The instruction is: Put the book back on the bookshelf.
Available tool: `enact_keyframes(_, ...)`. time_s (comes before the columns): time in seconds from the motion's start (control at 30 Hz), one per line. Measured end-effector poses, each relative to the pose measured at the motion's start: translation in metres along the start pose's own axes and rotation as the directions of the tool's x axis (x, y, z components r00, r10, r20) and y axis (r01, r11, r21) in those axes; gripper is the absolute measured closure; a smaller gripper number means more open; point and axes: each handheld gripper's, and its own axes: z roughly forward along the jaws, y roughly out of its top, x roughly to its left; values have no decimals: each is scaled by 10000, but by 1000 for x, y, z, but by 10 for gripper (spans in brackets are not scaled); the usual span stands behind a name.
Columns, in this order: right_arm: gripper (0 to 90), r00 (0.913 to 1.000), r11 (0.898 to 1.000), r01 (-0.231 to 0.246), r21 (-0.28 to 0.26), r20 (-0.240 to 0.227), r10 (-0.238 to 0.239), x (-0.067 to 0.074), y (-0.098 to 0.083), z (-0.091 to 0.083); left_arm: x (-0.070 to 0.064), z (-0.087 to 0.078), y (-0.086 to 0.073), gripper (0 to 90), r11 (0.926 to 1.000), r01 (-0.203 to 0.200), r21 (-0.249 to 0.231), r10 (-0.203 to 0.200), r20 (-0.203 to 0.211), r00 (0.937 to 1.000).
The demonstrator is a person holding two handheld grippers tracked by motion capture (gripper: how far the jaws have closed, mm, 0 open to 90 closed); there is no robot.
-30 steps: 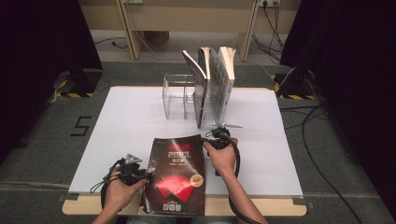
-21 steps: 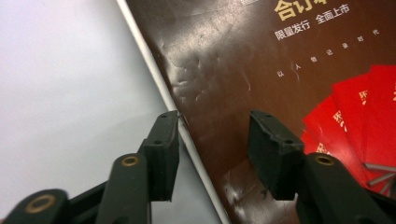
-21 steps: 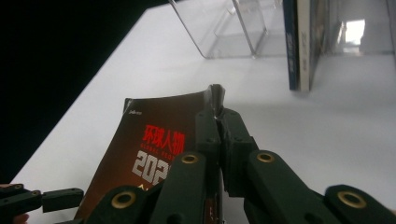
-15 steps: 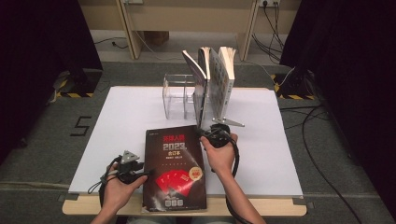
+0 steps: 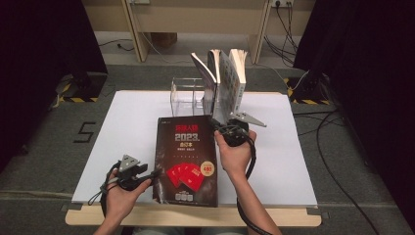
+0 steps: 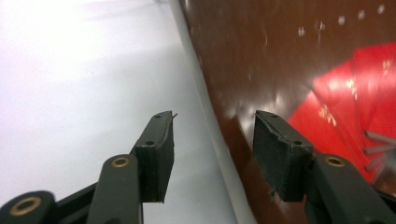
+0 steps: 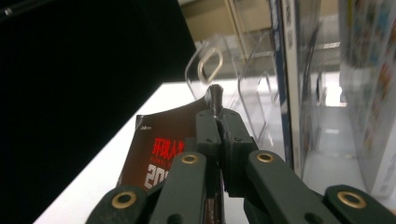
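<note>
The right gripper (image 5: 226, 128) sits just right of the middle of the high view, held in the person's right hand (image 5: 235, 155). Its two black jaws are pressed tight on the upper right corner of a dark magazine (image 5: 187, 160). In the right gripper view the same clamp (image 7: 217, 108) shows at the centre of the frame, with the thin edge of the cover pinched between the pads and the red and white cover lettering running off to the lower left.

The left gripper (image 5: 152, 173) lies at the lower left of the high view, in the person's left hand (image 5: 121, 195), pointing toward the magazine's left edge. Its jaws have just been opening and now stand wide apart. In the left gripper view (image 6: 212, 135) the magazine's edge (image 6: 280, 60) runs between the two pads without either pad pressing on it.

The magazine fills the lower middle of the high view, its near end down by the table's front edge and its far right corner lifted by the right gripper. Its cover is dark brown with a fan of red cards low on the page.

Beyond it, at the upper middle of the frame, a clear plastic rack (image 5: 188, 95) stands on the white table top (image 5: 127, 122). Several books (image 5: 227, 83) stand upright at the rack's right, just above the right gripper.
</note>
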Motion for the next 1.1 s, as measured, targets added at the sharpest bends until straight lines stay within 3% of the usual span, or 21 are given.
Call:
enact_keyframes(0.07,880,10000,9998,-28,-186,-68,27,2,4,-2,0,-1,0,476,9999,-21,-120,21,6,10000)
enact_keyframes(0.1,881,9994,9992,316,-260,123,-313,5,6,-3,0,-1,1,476,9999,-23,-157,24,14,10000)
enact_keyframes(0.17,881,9985,9981,512,-340,212,-505,9,8,-2,0,-1,1,476,9998,-36,-206,37,17,10000)
enact_keyframes(0.63,881,9977,9913,665,-1134,184,-648,24,22,-2,-1,-1,1,476,9992,-110,-379,113,93,9999)
enact_keyframes(1.1,881,9946,9792,1013,-1759,398,-958,38,42,16,-8,-5,6,492,9956,4,-938,43,498,9988)
